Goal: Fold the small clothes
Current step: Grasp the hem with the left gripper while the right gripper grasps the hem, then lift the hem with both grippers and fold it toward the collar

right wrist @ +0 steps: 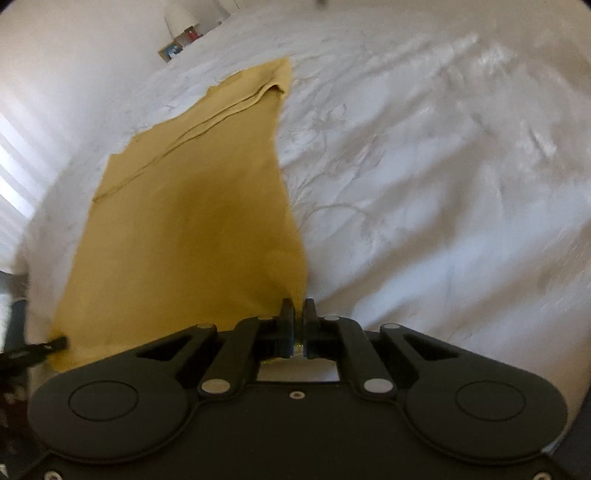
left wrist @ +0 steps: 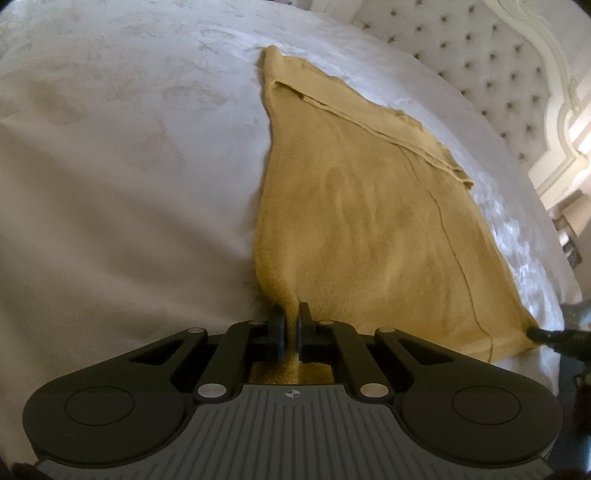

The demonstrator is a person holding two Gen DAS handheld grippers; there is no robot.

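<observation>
A mustard-yellow knit garment (left wrist: 362, 206) lies stretched on a white embroidered bedspread (left wrist: 110, 147). My left gripper (left wrist: 291, 321) is shut on its near left corner. My right gripper (right wrist: 300, 314) is shut on the near right corner of the same garment (right wrist: 184, 229). The near edge is lifted and pulled taut between both grippers. The far part lies flat with a folded layer across it. The right gripper's tip shows in the left wrist view (left wrist: 543, 334); the left gripper's tip shows in the right wrist view (right wrist: 55, 343).
A tufted white headboard (left wrist: 480, 62) stands at the far right in the left wrist view. A lamp and small items (right wrist: 181, 33) sit beyond the bed's far edge in the right wrist view. White bedspread (right wrist: 443, 166) stretches to the right of the garment.
</observation>
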